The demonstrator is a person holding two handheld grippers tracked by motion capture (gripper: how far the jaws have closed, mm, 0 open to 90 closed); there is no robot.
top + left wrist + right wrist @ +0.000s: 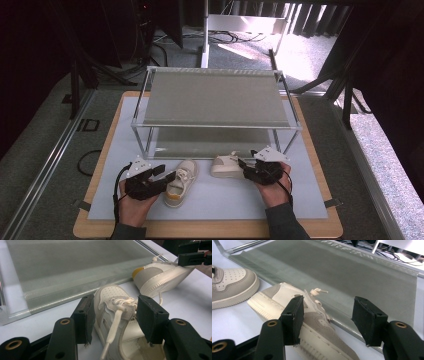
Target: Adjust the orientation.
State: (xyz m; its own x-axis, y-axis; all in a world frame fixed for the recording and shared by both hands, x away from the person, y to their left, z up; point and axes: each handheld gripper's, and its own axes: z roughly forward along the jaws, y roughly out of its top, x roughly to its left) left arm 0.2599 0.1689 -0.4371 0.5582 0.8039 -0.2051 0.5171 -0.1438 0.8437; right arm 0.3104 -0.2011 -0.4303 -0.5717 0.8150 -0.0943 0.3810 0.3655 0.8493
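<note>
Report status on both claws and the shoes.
Left claw clamped on upright shoe. Right claw open over tipped shoe, no grip yet. Shoe rack just beyond; nothing blocking.

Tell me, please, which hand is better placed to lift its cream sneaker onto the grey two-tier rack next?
Probably the left gripper: its fingers already straddle the upright cream sneaker. The right gripper stands open over the tipped cream sneaker, off-centre. The grey rack stands just ahead.

place: my recording lab, no home | signs: dark curtains (45, 60) on both sides; stand pole (205, 30) with loose cables (225, 37) on grey carpet; wooden board (210, 231) under a white mat (120, 150); bare two-tier shoe rack (215, 100) as a prop
</note>
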